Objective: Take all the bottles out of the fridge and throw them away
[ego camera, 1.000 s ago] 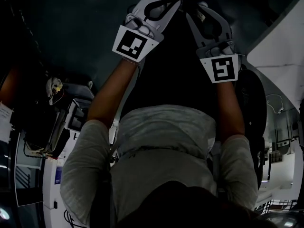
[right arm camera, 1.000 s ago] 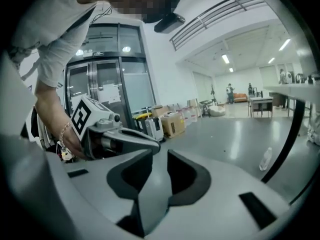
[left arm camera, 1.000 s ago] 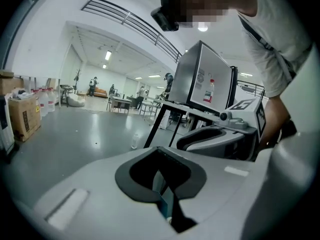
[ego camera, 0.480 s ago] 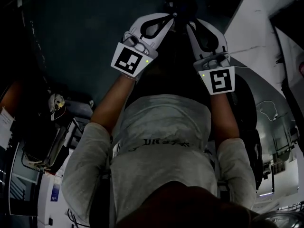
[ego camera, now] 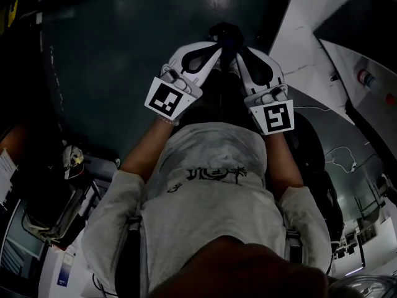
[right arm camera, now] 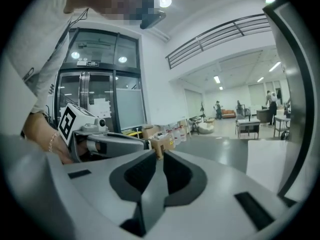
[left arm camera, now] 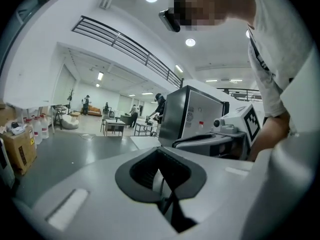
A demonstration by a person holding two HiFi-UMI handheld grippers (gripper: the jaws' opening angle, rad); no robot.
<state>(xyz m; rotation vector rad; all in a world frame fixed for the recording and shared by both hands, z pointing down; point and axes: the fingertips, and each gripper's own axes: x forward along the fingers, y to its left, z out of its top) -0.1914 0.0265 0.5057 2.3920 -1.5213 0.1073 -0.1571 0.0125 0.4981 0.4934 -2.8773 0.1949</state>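
White left tongs pressed together, empty. White right tongs just closing, narrow gap left, nothing between. Both held side by side, probably in transit. Small red-capped bottle-like item seen far right, ungrasped.

Fridge off to the person's right, with one possible bottle only just visible.
In the left gripper view the fridge stands upright as a tall box with a dull silver side, and its pale adjoining face carries a few labels and a small red mark. Its door cannot be made out there. In the head view it fills the upper right corner as a dark slab with pale panels around it. Against a grey surface at its lower edge lies one small bottle, pale with a red end and tilted (too small to be sure of it). A red speck sits near it, too small to identify.
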